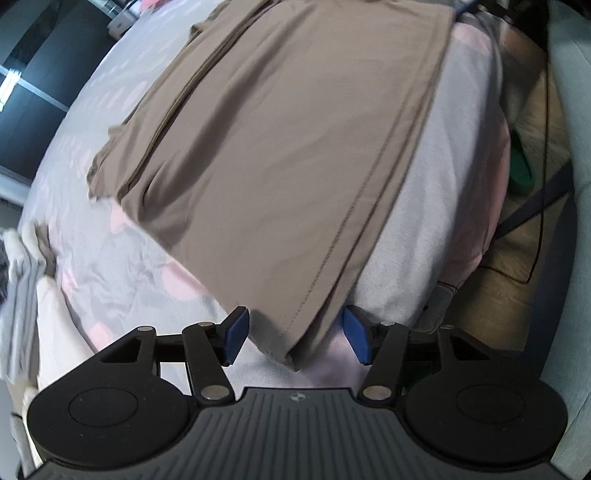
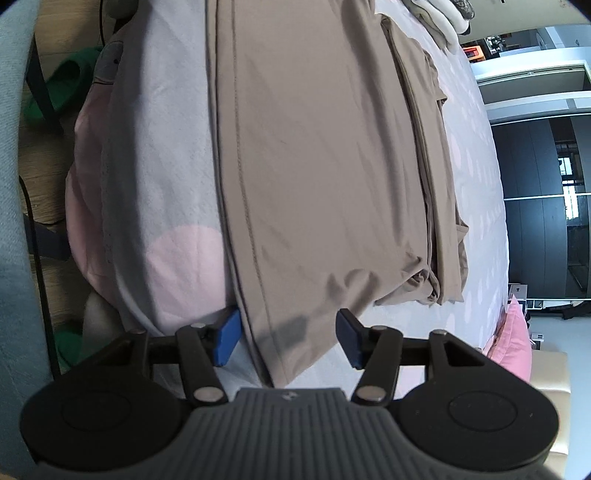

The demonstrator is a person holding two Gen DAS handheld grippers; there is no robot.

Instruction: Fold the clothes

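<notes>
Taupe fabric fills both views: one folded brown garment is laid flat on a grey bedspread with pale pink spots, its stitched hem running down toward the lower centre of each frame.

In the left wrist view the left gripper is seen at the bottom, its two blue pads spread apart with a corner of the garment lying between them — neither pad is pressed on the cloth, so nothing is gripped. Shown only here is a small stack of folded pale clothes at the left edge. One green slipper is seen on the wooden floor at the right, crossed by a dark cable.

In the right wrist view the right gripper is likewise held open at the bottom, the garment's near edge passing between its two blue pads without being clamped. Shown only here are a pink pillow at the lower right, dark wardrobe doors at the right, and two green slippers at the left — one upper, one lower. A heap of pale clothes is visible at the top right.
</notes>
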